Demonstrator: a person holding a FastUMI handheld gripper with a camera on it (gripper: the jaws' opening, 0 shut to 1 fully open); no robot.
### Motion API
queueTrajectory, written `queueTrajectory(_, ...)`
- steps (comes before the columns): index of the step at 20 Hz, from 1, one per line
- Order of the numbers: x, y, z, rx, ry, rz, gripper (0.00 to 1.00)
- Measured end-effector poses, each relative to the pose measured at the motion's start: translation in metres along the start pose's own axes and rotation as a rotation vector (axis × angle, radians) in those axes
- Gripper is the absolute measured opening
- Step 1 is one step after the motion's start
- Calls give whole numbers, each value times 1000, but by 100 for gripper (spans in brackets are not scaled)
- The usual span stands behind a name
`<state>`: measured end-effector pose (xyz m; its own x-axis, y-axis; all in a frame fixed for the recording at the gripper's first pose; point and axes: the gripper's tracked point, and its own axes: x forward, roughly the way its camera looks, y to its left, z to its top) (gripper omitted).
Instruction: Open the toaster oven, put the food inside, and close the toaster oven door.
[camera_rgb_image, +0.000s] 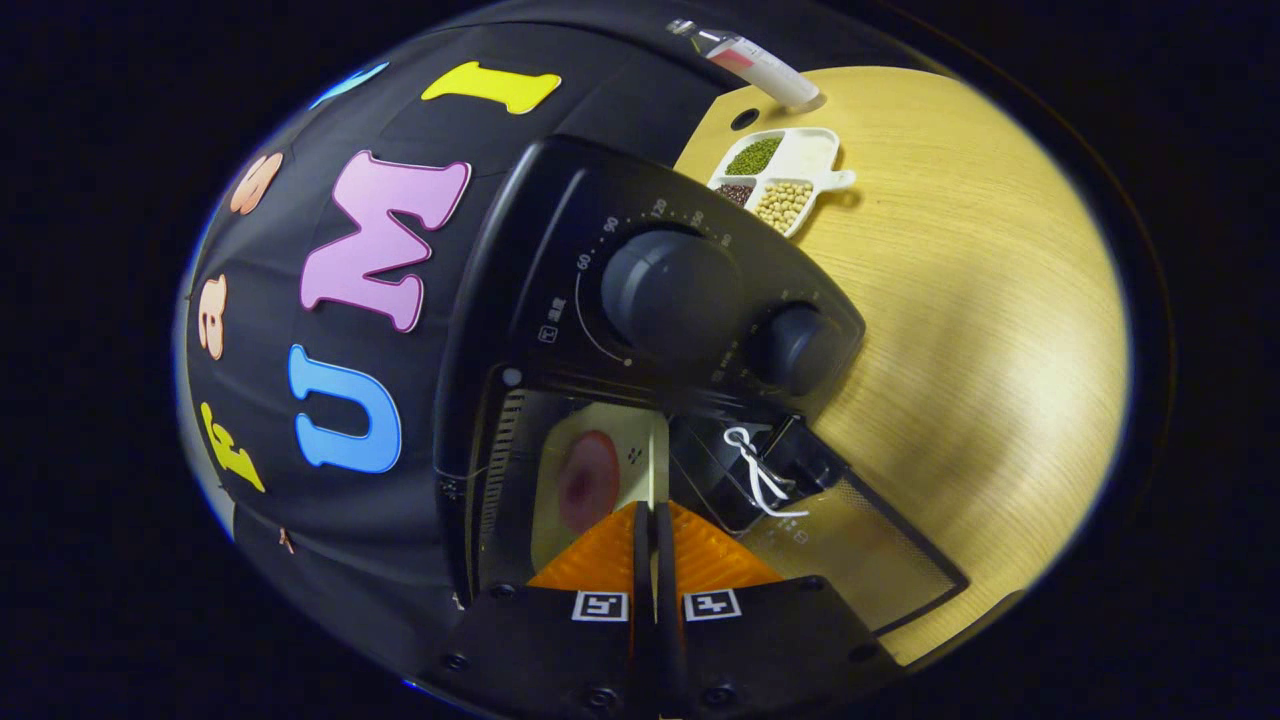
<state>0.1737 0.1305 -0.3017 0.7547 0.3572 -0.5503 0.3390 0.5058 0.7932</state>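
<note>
Gripper (655, 540) at lower centre, fingers pressed together, pinching thin edge of pale plate (600, 450). Toaster oven (560, 300) filled centre, door (860, 560) dropped open lower right. Reddish food (588, 480) sat inside cavity. Advice: slide plate level, release, withdraw straight.

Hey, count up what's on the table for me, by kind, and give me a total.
Toaster oven, door open: 1
Divided dish of beans: 1
Tube lying beyond the dish: 1
Plate with food inside the oven, gripper fingers closed on its edge: 1
Total: 4
</note>
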Motion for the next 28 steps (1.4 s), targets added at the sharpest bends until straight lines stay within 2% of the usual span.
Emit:
queueTrajectory(8,14,8,-4,-18,-58,-53,6)
queueTrajectory(11,11,12,-3,-29,-73,-28,8)
queueTrajectory(12,7,14,-2,-34,-77,-22,14)
queueTrajectory(14,1,17,-1,-48,-84,-6,20)
queueTrajectory(15,-4,20,-2,-51,-80,2,28)
queueTrajectory(19,-27,19,-4,-99,-68,-4,94)
queueTrajectory(22,-48,16,-12,-153,-50,-21,94)
queueTrajectory(24,-65,16,-21,-218,-26,-24,99)
queueTrajectory(28,-100,14,-50,-443,25,-15,99)
